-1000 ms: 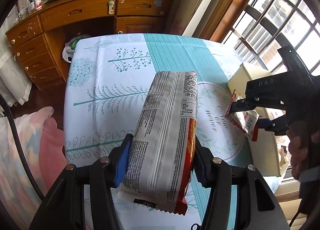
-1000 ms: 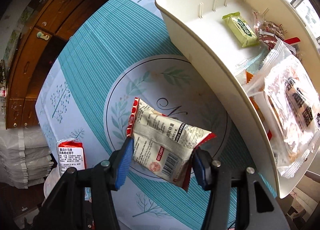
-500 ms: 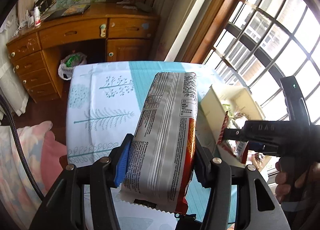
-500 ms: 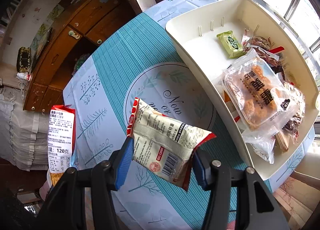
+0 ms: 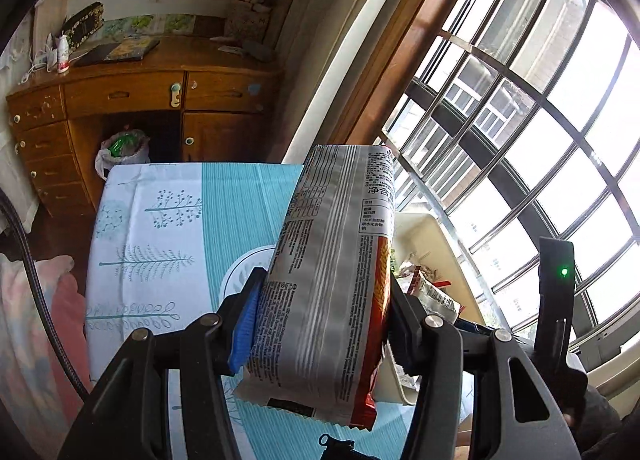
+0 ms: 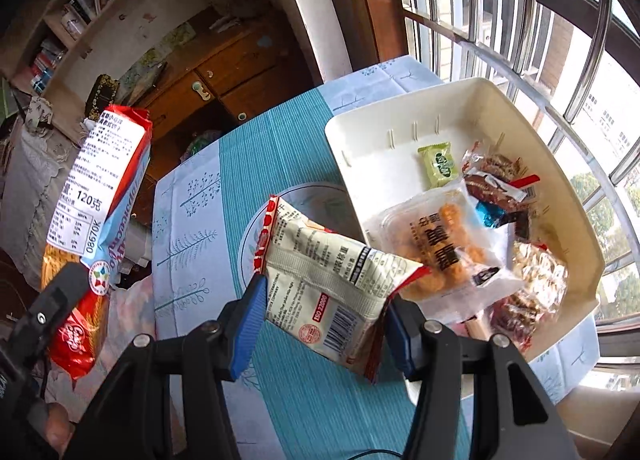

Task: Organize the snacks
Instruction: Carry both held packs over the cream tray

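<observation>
The left claw [image 5: 322, 324] is about half spread and pinches a long biscuit pack [image 5: 332, 280] across its width, both pads pressed into the wrapper. The pack stands nearly upright in the centre of the left wrist view, lifted clear above the tabletop [image 5: 168, 227], with its crimped lower end hanging below the pads.

The right claw [image 6: 320, 320] is likewise half spread and clamps a small white and red snack packet [image 6: 328, 288], which lies slanted between the pads in the lower middle of the right wrist view, held in the air above the tabletop. Just to its right sits the cream tray [image 6: 576, 219], which takes up the right half of that frame and holds a green sweet [image 6: 438, 163], a clear pack of fried pieces [image 6: 436, 248] and other wrapped snacks. The biscuit pack shows at the left edge of that frame.
</observation>
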Tool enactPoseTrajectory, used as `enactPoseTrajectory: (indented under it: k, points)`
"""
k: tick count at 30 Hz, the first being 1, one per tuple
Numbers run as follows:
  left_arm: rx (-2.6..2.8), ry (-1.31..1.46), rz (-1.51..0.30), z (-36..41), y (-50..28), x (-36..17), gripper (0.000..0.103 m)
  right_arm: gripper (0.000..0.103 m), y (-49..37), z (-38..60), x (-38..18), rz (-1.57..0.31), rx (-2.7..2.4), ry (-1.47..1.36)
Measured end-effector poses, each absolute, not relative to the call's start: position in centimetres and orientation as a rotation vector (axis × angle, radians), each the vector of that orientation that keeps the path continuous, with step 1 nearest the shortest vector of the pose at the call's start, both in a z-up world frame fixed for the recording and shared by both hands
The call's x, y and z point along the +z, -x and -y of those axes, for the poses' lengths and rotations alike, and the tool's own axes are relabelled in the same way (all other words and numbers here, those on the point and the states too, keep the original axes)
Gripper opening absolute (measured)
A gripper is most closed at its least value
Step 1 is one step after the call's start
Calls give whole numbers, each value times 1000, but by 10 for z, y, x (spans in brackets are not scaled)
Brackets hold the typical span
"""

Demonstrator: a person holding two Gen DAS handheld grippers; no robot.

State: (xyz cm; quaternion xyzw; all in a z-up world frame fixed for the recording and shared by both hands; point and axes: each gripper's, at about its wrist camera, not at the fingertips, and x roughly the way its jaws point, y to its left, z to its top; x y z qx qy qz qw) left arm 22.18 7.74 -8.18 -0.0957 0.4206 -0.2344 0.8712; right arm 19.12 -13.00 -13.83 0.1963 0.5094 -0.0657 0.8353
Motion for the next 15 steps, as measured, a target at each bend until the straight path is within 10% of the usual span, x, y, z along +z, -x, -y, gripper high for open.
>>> enactPoseTrajectory:
  k: [15]
  points:
    - [-507,175,-863,48,-203,-62,53,55,-148,221,-131,-1050,-90,-202]
